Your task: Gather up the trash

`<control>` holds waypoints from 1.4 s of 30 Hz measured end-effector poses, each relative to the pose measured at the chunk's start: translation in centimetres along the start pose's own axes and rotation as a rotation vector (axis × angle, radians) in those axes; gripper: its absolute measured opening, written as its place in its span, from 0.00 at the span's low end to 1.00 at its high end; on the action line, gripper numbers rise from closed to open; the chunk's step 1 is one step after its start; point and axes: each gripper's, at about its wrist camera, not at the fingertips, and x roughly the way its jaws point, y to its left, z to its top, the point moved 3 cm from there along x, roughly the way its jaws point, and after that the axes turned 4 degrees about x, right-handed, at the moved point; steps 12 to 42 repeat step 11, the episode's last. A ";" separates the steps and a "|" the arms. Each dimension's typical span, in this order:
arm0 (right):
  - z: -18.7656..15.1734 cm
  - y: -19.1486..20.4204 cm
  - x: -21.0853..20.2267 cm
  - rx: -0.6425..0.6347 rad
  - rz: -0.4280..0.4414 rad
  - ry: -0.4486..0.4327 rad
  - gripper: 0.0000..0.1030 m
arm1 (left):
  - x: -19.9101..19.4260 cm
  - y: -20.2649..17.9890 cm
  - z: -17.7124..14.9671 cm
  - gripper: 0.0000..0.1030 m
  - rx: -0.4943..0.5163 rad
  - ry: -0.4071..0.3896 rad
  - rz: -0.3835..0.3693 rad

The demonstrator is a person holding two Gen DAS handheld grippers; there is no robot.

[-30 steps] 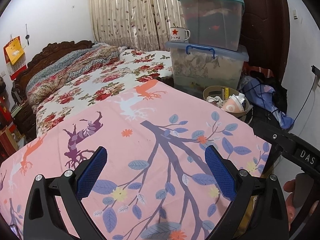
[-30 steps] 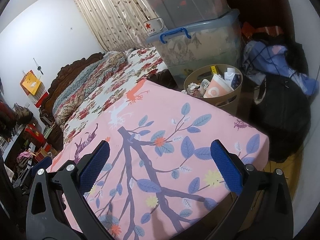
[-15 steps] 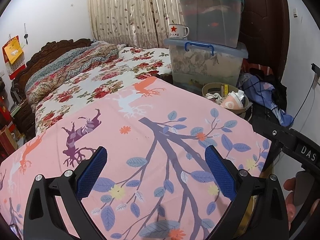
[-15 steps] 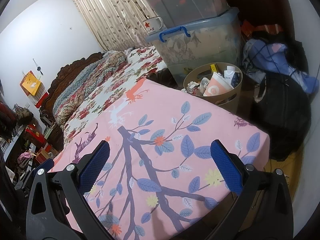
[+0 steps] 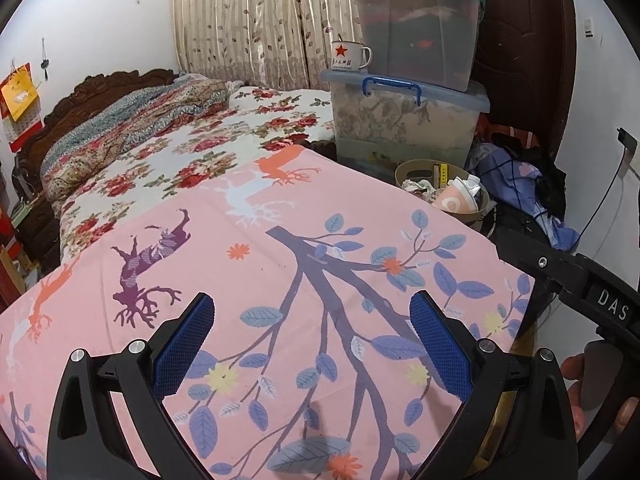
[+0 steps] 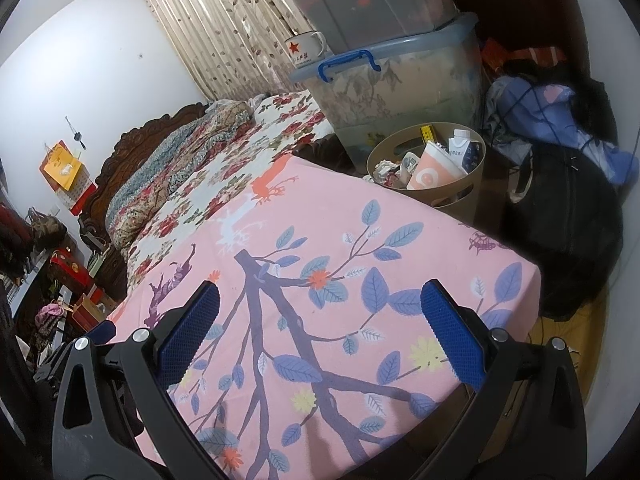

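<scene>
1. The left gripper [image 5: 312,344] hovers over the pink cloth [image 5: 280,280], fingers wide and empty.
2. The right gripper [image 6: 320,332] is likewise spread with nothing held.
3. The trash basket [image 6: 460,196] stands past the cloth's far edge; only the right wrist view shows its carton [image 6: 464,148].

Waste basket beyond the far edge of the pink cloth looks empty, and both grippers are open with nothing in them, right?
Not quite. The waste basket already holds trash: a pink paper cup, a carton and crumpled paper, clearest in the right wrist view. The rest stands: the left gripper and right gripper are open, holding nothing.
</scene>
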 end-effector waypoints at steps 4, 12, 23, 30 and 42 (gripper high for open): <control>-0.2 -0.1 0.1 0.007 -0.002 -0.001 0.97 | -0.1 -0.1 0.0 0.92 0.008 -0.002 0.014; -0.6 -0.3 0.2 0.010 -0.003 0.005 0.97 | 0.0 0.1 0.0 0.92 -0.015 0.011 0.008; -0.6 -0.3 0.2 0.010 -0.003 0.005 0.97 | 0.0 0.1 0.0 0.92 -0.015 0.011 0.008; -0.6 -0.3 0.2 0.010 -0.003 0.005 0.97 | 0.0 0.1 0.0 0.92 -0.015 0.011 0.008; -0.6 -0.3 0.2 0.010 -0.003 0.005 0.97 | 0.0 0.1 0.0 0.92 -0.015 0.011 0.008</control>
